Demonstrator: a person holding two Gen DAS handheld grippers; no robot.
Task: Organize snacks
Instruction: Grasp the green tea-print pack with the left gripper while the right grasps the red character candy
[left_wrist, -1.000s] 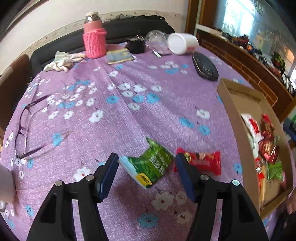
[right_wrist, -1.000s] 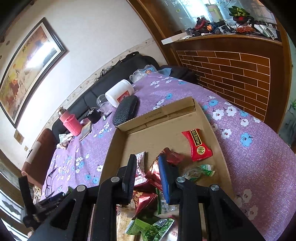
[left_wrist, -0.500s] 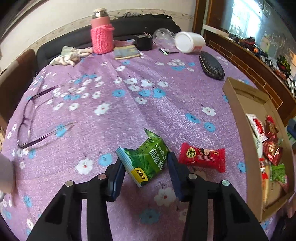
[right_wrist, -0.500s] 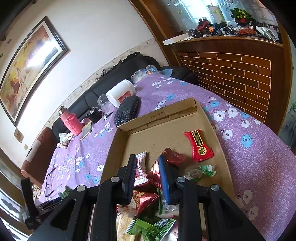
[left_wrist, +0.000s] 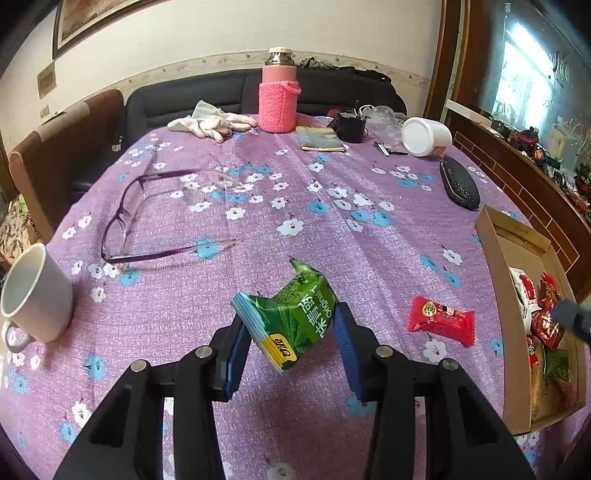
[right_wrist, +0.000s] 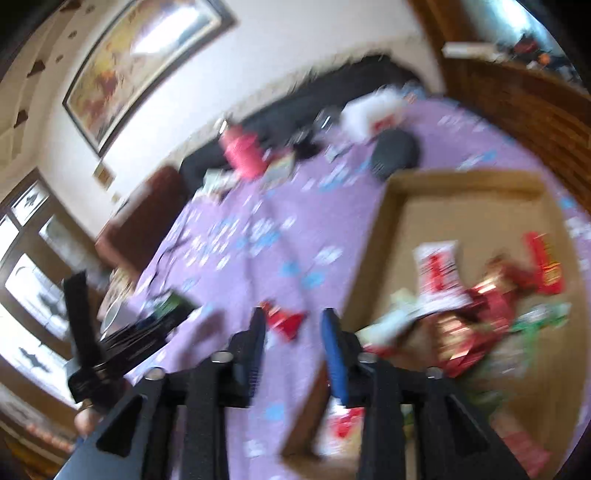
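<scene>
A crinkled green foil snack packet (left_wrist: 291, 317) is pinched between the blue ribbed pads of the left gripper (left_wrist: 290, 339) and hangs tilted, clear of the purple flowered tablecloth (left_wrist: 258, 206). Just to its right a red wrapped sweet (left_wrist: 441, 319) lies flat on the cloth, near the wall of a shallow cardboard box (left_wrist: 496, 280) at the table's right edge, where red, white and green packets are heaped together. On the left stand a plain white mug (left_wrist: 35, 295) and, beyond it, a pair of thin purple-framed glasses (left_wrist: 147, 218) with arms unfolded. At the far side are a pink flask in a knitted sleeve (left_wrist: 277, 96), a crumpled pair of white gloves (left_wrist: 212, 122), a white tub on its side (left_wrist: 424, 136) and a black textured oval case (left_wrist: 459, 182).

The right wrist view is smeared by motion. The right gripper (right_wrist: 293, 339) hangs over the cloth beside the box's (right_wrist: 465, 181) left wall; its jaws are parting with nothing between them, and the red sweet (right_wrist: 284, 319) shows on the cloth past the fingertips. The left gripper (right_wrist: 133, 332) appears as a dark blur at the left of that view.
</scene>
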